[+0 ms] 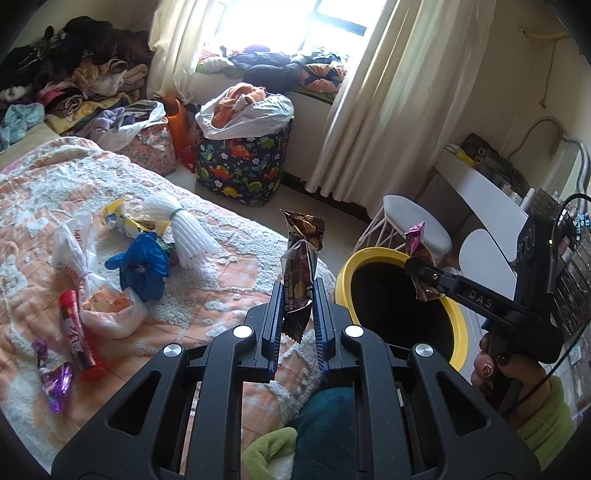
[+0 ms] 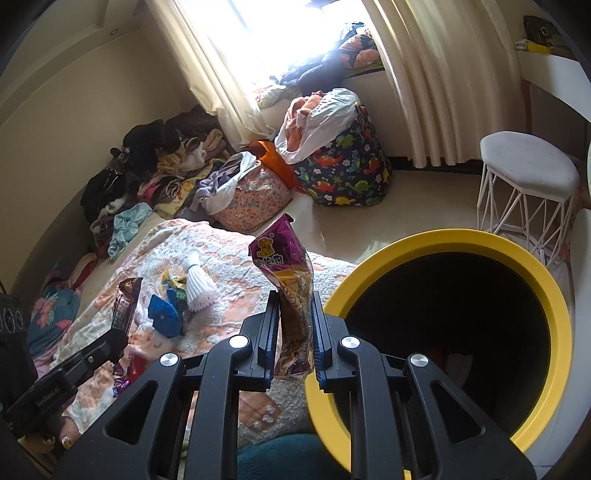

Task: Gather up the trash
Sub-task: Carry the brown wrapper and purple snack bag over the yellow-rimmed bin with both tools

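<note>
Your left gripper (image 1: 298, 295) pinches a brown wrapper (image 1: 301, 254); the right gripper (image 2: 295, 317) clamps a purple wrapper (image 2: 286, 273), both bound for the yellow bin (image 2: 554, 295) at three o'clock.

Bedroom interior: bright window (image 1: 295, 22) flanked by cream curtains (image 1: 388, 110); pale floor (image 2: 424, 206); white stool (image 2: 524, 177) beside a white desk (image 1: 476, 184); plain cream walls (image 2: 74, 110).

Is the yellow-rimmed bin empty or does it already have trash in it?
Not empty. The right wrist view looks into the yellow-rimmed bin and shows faint reddish and pale pieces at its dark bottom. How full: cannot tell.
</note>
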{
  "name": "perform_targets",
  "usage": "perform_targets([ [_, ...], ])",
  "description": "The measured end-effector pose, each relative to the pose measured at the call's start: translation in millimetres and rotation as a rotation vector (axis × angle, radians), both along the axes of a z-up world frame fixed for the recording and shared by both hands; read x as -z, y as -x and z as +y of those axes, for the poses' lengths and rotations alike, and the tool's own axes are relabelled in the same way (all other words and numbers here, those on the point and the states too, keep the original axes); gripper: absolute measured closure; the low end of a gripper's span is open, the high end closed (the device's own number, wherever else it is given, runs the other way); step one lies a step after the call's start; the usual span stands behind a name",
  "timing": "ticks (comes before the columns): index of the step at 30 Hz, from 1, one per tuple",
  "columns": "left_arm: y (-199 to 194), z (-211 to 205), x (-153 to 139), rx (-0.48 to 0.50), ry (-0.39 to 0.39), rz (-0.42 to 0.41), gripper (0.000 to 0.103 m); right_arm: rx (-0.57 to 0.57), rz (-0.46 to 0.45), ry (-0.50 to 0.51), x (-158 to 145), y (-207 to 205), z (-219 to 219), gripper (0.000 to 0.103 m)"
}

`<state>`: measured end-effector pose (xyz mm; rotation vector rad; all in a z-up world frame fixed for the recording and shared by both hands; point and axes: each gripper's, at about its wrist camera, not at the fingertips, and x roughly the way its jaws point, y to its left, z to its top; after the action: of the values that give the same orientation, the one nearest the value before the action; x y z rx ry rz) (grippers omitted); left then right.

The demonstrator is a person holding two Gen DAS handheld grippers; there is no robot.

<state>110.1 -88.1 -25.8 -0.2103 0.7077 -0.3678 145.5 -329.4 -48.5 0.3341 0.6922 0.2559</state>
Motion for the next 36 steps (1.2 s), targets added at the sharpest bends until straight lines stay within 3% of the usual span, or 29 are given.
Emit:
perform_targets([
  [36,-19.6,-123.5,36.8,0.262,-0.078,0.039,0.092,0.281,0.097,-0.067,31.4,-1.1,-98.2,0.087],
])
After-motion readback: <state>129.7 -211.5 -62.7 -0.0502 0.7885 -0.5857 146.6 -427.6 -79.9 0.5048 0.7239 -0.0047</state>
